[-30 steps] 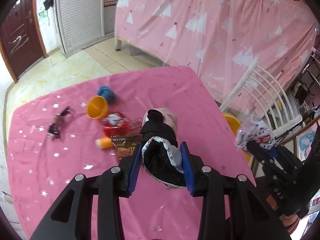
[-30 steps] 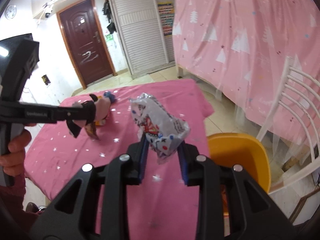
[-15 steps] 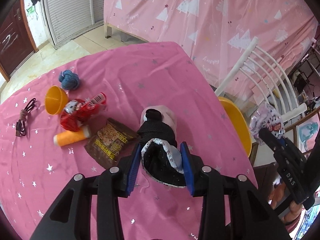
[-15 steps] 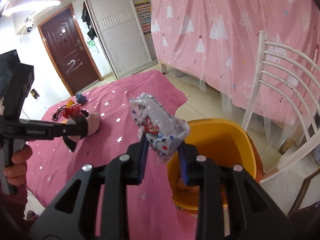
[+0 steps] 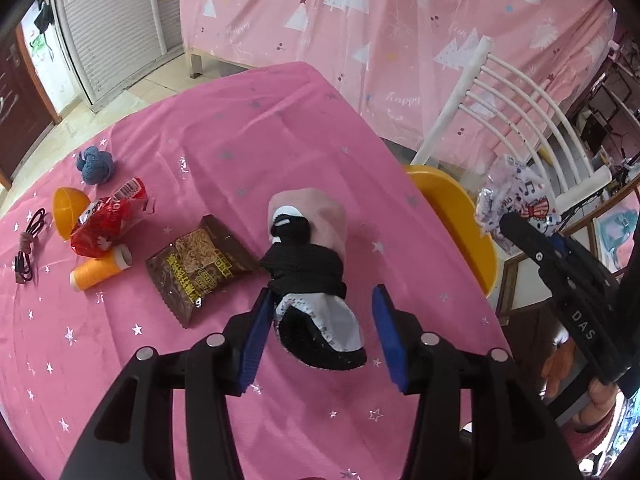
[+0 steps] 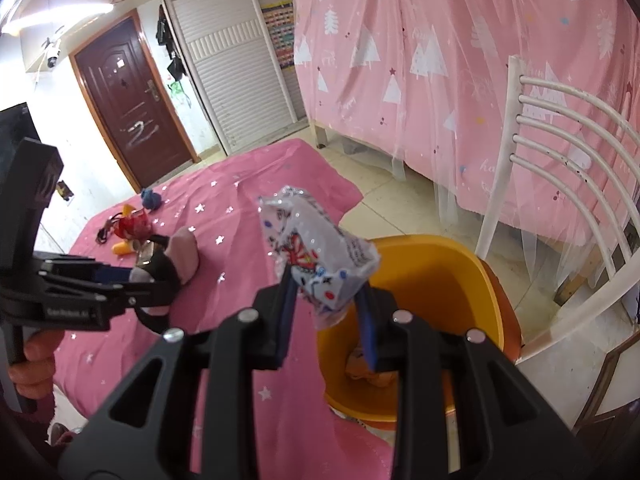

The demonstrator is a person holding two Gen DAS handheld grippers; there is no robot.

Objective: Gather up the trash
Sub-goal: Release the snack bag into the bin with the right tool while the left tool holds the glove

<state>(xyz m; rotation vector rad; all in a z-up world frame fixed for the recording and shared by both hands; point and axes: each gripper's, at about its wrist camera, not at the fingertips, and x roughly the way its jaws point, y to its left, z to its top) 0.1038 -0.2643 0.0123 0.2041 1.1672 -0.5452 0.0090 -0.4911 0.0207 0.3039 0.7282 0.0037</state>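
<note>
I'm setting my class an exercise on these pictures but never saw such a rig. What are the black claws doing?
A person holds a two-finger gripper in each hand; a camera on each looks along its fingers. One picture is from the left gripper, open around a small shoe on the pink table, beside a brown snack packet, red packet, orange spool, orange cup and blue yarn ball. The other is from the right gripper, pinching a white wrapper near an orange bin.
</note>
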